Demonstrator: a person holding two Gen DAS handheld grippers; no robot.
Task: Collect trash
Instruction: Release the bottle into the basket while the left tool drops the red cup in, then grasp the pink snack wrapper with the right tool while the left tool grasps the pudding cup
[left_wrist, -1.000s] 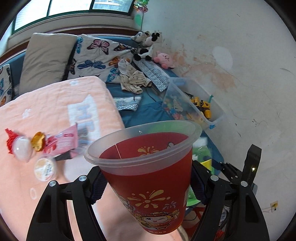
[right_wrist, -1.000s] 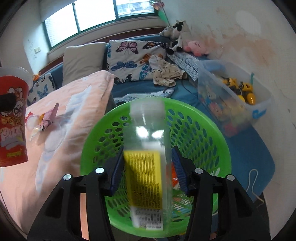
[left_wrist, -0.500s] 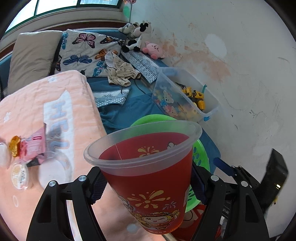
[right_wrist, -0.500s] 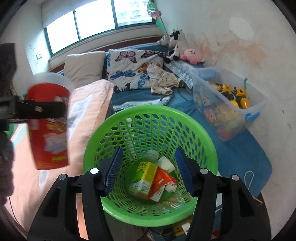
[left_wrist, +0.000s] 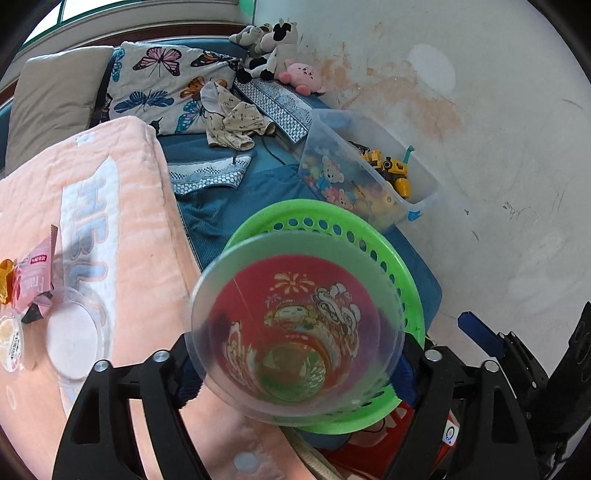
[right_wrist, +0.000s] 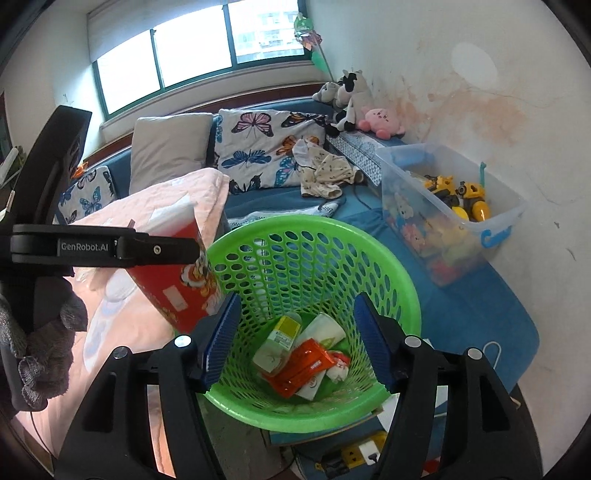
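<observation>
A red printed plastic cup (left_wrist: 295, 332) sits tilted between the jaws of my left gripper (left_wrist: 295, 369), its mouth turned toward the camera, right over the green basket (left_wrist: 332, 218). The left jaws are opening and the cup looks loose. In the right wrist view the cup (right_wrist: 177, 288) leans at the basket's (right_wrist: 314, 225) left rim under a left finger (right_wrist: 110, 249). My right gripper (right_wrist: 295, 332) hangs over the basket, its jaws opening with nothing between them. A bottle (right_wrist: 280, 332) and orange wrappers (right_wrist: 303, 365) lie inside.
On the pink blanket (left_wrist: 140, 221) lie a pink wrapper (left_wrist: 33, 277), a clear lid (left_wrist: 74, 339) and a small jelly cup (left_wrist: 11, 343). A clear toy bin (right_wrist: 443, 221) stands against the wall on the right. A gloved hand (right_wrist: 40, 347) holds the left gripper.
The right gripper let go of the yellow-labelled bottle, which now lies in the basket. The left gripper carried the cup right and down over the basket, and the cup has tipped.
</observation>
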